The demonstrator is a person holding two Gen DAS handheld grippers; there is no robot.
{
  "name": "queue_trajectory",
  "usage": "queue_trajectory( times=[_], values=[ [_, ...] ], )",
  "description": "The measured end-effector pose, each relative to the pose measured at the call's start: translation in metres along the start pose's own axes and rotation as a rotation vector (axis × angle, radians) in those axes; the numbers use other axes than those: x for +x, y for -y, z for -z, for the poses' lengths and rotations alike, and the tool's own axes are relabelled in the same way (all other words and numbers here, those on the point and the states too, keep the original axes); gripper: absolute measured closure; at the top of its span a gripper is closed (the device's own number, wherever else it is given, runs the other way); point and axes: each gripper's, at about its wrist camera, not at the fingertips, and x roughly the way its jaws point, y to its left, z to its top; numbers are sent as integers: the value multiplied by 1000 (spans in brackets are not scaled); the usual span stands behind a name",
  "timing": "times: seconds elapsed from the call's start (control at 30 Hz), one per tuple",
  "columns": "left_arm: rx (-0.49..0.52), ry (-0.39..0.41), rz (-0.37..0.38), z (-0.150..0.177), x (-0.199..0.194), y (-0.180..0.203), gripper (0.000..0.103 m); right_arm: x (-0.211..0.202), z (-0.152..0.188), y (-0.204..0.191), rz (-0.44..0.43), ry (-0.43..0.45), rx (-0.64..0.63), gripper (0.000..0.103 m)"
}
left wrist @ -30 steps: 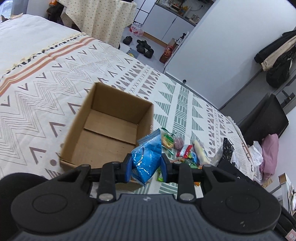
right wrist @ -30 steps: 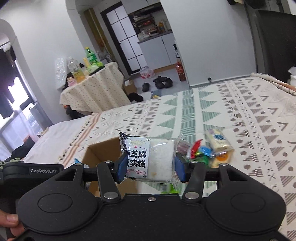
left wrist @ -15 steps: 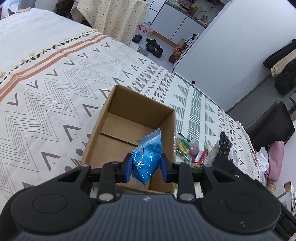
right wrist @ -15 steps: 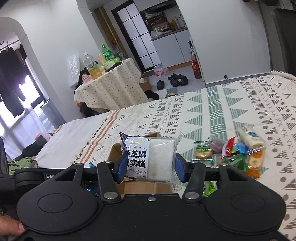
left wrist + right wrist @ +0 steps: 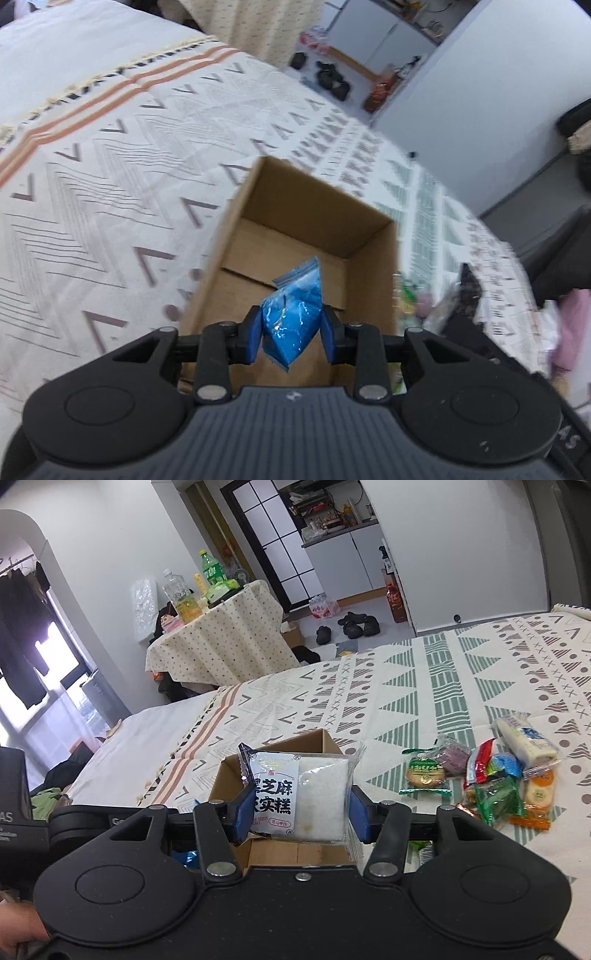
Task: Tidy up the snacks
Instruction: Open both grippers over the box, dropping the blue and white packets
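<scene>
While both claws are carrying snacks, the cardboard box (image 5: 314,229) is lying open at frame centre on the bed (image 5: 110,177).

The left claw (image 5: 291,332) is hanging over the box, its jaws opening with the blue packet (image 5: 291,321) between the pads. The right claw (image 5: 299,808) is gripping the white cake packet (image 5: 303,794) at lower centre, partly blocking the box behind it. A snack pile (image 5: 495,771) is lying at right, a cloth-covered counter (image 5: 218,635) standing upper left.
</scene>
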Motion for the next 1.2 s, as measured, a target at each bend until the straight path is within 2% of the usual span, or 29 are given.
queue_trajectory(
  times=[0.1, 0.33, 0.37, 0.43, 0.53, 0.63, 0.7, 0.9, 1.0, 1.2],
  values=[
    [11, -11, -24, -3, 1, -2, 63, 8, -1, -2, -7, -11, 7, 52],
    [-5, 16, -52, -5, -12, -8, 35, 24, 3, -14, -47, -45, 7, 52],
    [-5, 11, -61, -5, -12, -9, 30, 26, 4, -14, -64, -60, 35, 52],
    [0, 4, -75, -6, -13, -10, 28, 29, 5, -14, -100, -70, 79, 51],
    [12, -6, -103, -7, -15, -9, 26, 28, 8, -18, -59, -55, 43, 46],
    [2, -7, -110, -4, -22, -7, 22, 17, 7, -13, -72, -39, 66, 39],
    [9, 8, -125, -1, -29, -3, 19, 6, 4, -10, -57, -17, 66, 24],
    [12, 34, -143, 9, -46, 7, 8, -23, -1, -3, -27, 23, 58, 7],
    [32, 53, -148, 13, -56, 14, 0, -33, -1, 1, 0, 33, 42, 2],
    [69, 87, -126, 21, -75, 31, 0, -53, -2, 7, 7, 46, 31, 0]
  ],
)
